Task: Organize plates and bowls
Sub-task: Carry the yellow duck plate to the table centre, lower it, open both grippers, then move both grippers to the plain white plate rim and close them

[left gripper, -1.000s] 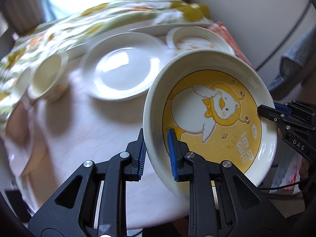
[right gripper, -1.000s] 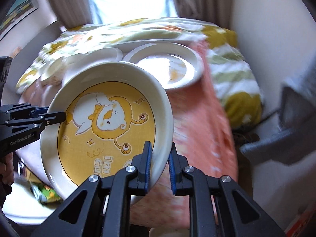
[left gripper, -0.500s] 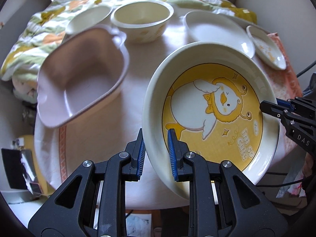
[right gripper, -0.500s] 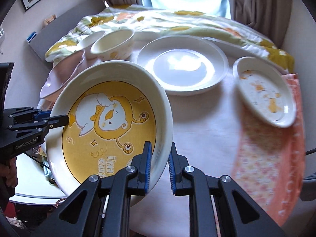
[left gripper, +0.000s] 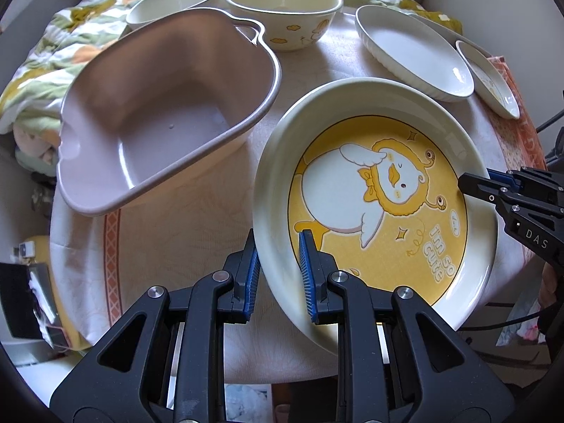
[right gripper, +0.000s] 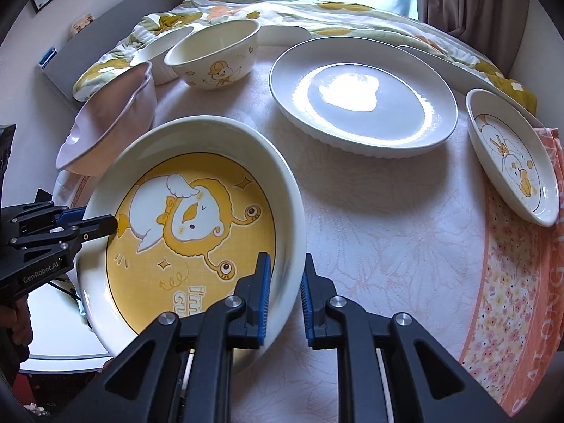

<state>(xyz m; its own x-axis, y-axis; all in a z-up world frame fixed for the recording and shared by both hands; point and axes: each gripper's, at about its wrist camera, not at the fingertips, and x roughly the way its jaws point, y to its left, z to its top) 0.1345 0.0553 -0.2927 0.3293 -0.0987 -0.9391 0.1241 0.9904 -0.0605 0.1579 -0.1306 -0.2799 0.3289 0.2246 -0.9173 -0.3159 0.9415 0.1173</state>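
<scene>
A deep yellow duck plate [left gripper: 380, 208] [right gripper: 190, 225] is held between both grippers over the near part of the table. My left gripper [left gripper: 278, 275] is shut on its left rim. My right gripper [right gripper: 285, 292] is shut on its right rim; it shows in the left wrist view [left gripper: 472, 185]. A pink heart-shaped bowl [left gripper: 158, 112] [right gripper: 109, 130] sits at the left. A cream duck bowl [left gripper: 285, 10] [right gripper: 215, 56], a large white plate [right gripper: 363, 95] [left gripper: 412, 53] and a small duck dish [right gripper: 511, 155] [left gripper: 490, 77] sit behind.
A second white bowl [left gripper: 172, 3] [right gripper: 158, 53] stands at the back left. A floral quilt [right gripper: 317, 10] lies along the table's far edge. An orange patterned cloth [right gripper: 511, 299] covers the right side. The tablecloth [right gripper: 380, 229] is bare in front of the large plate.
Both grippers have carried the duck plate forward and down toward the table. The view has swung so the pink bowl and the other dishes now appear closer.
</scene>
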